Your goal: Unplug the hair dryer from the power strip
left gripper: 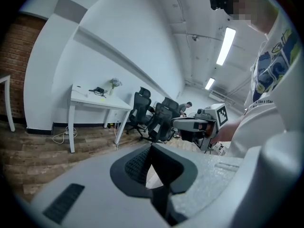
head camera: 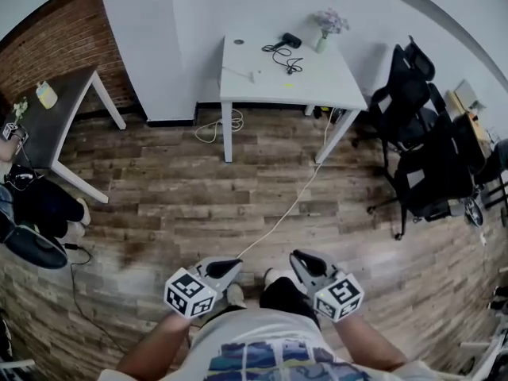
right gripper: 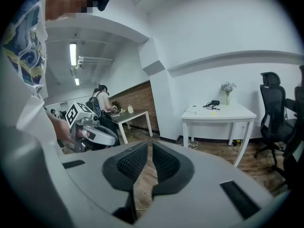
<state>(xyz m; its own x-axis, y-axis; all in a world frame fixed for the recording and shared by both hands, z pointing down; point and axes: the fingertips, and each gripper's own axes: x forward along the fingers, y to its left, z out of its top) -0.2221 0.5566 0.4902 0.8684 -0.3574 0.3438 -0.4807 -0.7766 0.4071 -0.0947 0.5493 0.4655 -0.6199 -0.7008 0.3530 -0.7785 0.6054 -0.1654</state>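
Note:
The black hair dryer (head camera: 291, 40) lies on the far white table (head camera: 333, 82), its dark cord (head camera: 284, 57) looping over the top. A white strip with a lead (head camera: 242, 73), probably the power strip, lies near the table's front left. Both grippers are far from the table, held close to my body over the wooden floor. My left gripper (head camera: 225, 268) (left gripper: 151, 148) has its pad tips touching and holds nothing. My right gripper (head camera: 302, 260) (right gripper: 147, 148) shows a narrow slit between its pads, also with nothing in it. The hair dryer (right gripper: 213, 103) is small and distant in the right gripper view.
A white cable (head camera: 286, 209) runs across the floor from the table towards my feet, and another coil (head camera: 214, 125) lies under the table. Black office chairs (head camera: 413, 109) stand at the right. A dark table (head camera: 63, 101) and a seated person (head camera: 32, 205) are at the left.

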